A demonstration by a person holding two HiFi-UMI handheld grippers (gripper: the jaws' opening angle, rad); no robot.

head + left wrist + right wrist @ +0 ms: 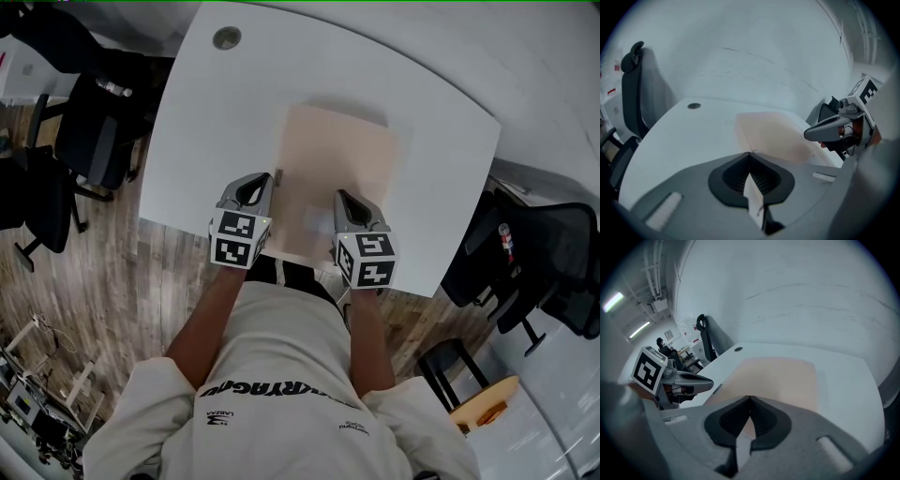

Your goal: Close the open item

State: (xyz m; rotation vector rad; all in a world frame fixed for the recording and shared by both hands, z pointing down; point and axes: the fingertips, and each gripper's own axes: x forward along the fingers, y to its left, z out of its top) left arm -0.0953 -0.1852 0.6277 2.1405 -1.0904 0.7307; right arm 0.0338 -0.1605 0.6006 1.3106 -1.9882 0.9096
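White counter (pixel 206 122), far edge curved, corners rounded. Round grey cable grommet (pixel 226 37) set flush near the far-left corner. One item lies on it: a pale peach folder (pixel 347 159), flat, slightly skewed, right of centre, its near end close to the front edge. Remaining surface bare.

Pale beige folder (pixel 337 173), rectangular, plain surface, lying flat as a single closed panel on the white table (pixel 206 141), long sides running away from the person, near end at the table's front edge.
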